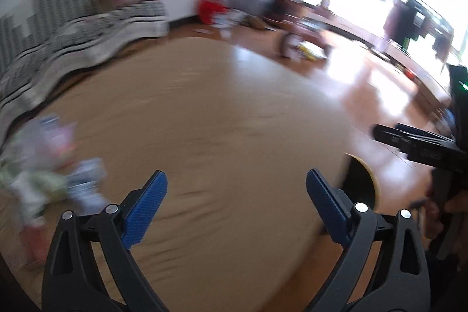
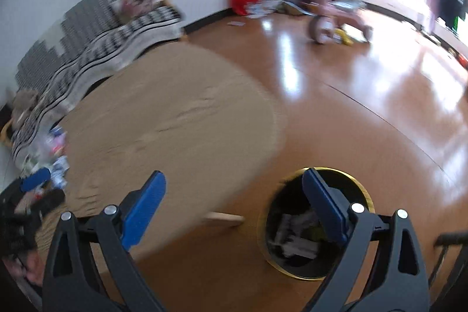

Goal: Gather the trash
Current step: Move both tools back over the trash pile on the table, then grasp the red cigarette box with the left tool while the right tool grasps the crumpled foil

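The left gripper (image 1: 236,184) has two black plastic arms with triangular cut-outs, each arm joined by round silver rivets. Its fingers (image 1: 146,209) carry blue ribbed pads with a fine grid texture. The right gripper (image 2: 234,184) is built the same way: black linkage arms, silver rivets, blue ribbed pads on the fingers (image 2: 323,206). In the left wrist view, a small green light glows on the right gripper's black body.

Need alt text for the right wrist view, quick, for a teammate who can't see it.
The open, empty right tool hangs above a black gold-rimmed trash bin on the wooden floor, trash already inside. A round tan table fills the left, with blurred litter at its far-left edge.
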Action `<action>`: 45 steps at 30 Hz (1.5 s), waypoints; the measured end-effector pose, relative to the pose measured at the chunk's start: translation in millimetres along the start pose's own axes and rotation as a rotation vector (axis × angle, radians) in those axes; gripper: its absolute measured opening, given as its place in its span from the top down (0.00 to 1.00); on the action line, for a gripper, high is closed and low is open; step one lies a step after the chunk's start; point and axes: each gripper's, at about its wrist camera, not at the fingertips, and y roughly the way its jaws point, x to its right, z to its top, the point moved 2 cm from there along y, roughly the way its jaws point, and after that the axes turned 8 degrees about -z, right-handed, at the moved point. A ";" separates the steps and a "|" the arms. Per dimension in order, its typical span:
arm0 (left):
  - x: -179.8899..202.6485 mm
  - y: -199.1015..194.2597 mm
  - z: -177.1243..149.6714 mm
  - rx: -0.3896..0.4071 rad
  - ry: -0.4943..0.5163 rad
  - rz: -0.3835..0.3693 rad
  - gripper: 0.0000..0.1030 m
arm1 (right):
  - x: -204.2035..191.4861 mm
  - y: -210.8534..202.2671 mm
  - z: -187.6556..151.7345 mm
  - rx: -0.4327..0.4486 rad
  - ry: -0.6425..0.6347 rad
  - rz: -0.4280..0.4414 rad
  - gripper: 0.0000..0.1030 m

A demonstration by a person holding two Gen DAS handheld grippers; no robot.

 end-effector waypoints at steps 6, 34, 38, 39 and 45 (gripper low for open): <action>-136.6 -80.7 -44.2 0.042 -0.166 0.254 0.08 | -142.7 -4.0 0.7 -0.003 -0.188 0.151 0.11; -231.2 -70.2 -109.9 -0.065 -0.311 0.405 0.06 | -370.6 67.2 -55.4 -0.068 -0.518 0.209 0.11; -228.8 -65.8 -110.0 -0.068 -0.284 0.433 0.06 | -371.9 72.9 -57.6 -0.067 -0.540 0.208 0.60; -228.9 -65.7 -109.5 -0.068 -0.286 0.434 0.06 | -370.8 71.1 -57.6 -0.064 -0.550 0.213 0.75; -232.9 -78.4 -104.5 -0.044 -0.356 0.384 0.06 | -361.8 58.5 -48.7 -0.063 -0.522 0.264 0.79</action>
